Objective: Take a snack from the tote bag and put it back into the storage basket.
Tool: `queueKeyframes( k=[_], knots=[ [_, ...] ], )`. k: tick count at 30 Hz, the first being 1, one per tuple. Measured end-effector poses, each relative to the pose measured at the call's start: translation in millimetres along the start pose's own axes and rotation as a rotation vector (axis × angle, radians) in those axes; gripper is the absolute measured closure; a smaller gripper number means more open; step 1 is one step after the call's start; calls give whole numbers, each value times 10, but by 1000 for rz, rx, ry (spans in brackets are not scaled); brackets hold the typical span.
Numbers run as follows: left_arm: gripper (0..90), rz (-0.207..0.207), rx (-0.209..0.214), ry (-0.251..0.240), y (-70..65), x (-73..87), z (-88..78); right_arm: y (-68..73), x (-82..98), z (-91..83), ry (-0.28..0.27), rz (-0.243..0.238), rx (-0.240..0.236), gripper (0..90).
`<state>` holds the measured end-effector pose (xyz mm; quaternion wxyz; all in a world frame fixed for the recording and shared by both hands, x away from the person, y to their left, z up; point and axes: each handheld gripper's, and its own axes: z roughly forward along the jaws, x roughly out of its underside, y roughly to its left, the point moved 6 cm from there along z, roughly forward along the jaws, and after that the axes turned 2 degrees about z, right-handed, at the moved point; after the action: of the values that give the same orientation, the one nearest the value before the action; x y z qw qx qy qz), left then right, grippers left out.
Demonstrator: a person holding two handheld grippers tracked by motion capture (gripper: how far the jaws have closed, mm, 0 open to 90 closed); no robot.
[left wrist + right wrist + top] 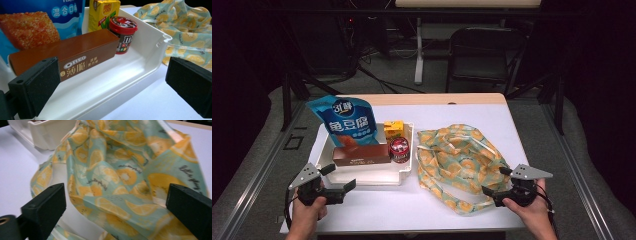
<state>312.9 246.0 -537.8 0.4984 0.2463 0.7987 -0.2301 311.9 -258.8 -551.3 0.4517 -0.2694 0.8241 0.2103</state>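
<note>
Both grippers gape wide and empty: the left gripper (343, 187) faces the white tray (377, 178), the right gripper (492, 192) the limp, light fruit-print bag (459, 155) on the desk (402, 210); pinching its near hem looks best.

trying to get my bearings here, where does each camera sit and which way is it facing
high view: sits above the person's side, looks forward and down on the table; both hands show, with the left tool and right tool.
left gripper view: rides the left tool, looks into the white tray at the brown box; its two open jaws show.
right gripper view: rides the right tool, faces the fruit-print bag; open jaws show.
shared: both gripper views show the bag and the tray.
</note>
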Motion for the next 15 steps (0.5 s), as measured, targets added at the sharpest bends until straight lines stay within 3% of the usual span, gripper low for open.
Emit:
queueKeyframes(
  k=[2,7,11,15],
  knots=[
    [0,3,1,3,22,30,-49,-39,9,-28,-12,14,19,0],
    [0,-15,3,-43,113,60,-172,-170,50,-122,-32,38,62,0],
    [0,-8,-19,-28,130,82,-161,-246,74,-155,-47,65,91,0],
    [0,10,-33,-22,118,83,-148,-265,88,-158,-42,62,102,0]
  ],
)
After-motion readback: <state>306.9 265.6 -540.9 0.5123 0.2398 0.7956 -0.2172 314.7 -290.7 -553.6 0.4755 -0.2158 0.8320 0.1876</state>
